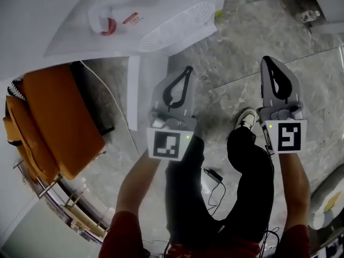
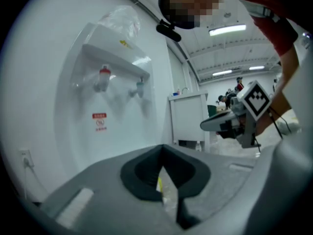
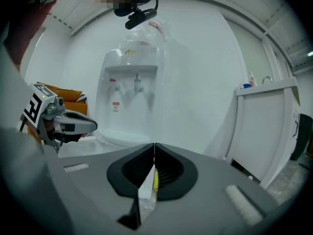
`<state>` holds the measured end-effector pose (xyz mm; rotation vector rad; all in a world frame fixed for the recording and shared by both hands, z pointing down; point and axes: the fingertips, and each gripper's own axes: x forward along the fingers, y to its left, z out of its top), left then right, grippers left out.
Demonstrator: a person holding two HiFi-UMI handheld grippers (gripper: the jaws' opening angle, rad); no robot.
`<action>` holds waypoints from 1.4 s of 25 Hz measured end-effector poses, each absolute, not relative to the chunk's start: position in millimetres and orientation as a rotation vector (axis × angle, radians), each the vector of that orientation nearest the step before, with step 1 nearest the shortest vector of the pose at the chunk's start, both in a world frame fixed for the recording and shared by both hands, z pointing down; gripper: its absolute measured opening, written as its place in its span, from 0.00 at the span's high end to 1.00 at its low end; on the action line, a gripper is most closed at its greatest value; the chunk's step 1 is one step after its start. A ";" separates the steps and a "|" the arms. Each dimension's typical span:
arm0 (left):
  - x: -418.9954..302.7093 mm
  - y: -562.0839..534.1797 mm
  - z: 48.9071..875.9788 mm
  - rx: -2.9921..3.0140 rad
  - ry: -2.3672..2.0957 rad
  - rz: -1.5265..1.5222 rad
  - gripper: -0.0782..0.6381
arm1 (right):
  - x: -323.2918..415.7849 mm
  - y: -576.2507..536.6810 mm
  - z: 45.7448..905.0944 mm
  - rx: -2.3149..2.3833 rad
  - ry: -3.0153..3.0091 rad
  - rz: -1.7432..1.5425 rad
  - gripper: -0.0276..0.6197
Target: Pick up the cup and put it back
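Note:
No cup shows in any view. In the head view my left gripper and my right gripper hang side by side over the grey floor, both pointing toward the white water dispenser. Both are shut, tips meeting, with nothing between them. In the left gripper view the closed left gripper faces the water dispenser with its red and blue taps, and the right gripper floats at the right. In the right gripper view the closed right gripper faces the water dispenser, with the left gripper at the left.
An orange chair on a metal frame stands at the left. A white cabinet is right of the dispenser. The person's black trouser legs and a white shoe are below the grippers. A cable lies on the floor.

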<state>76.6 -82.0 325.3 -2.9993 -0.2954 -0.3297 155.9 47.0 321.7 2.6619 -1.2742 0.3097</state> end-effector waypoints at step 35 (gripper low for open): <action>137.7 -168.7 644.0 -3.110 -0.099 -0.139 0.89 | 193.1 -65.4 672.1 2.543 -1.532 0.306 0.95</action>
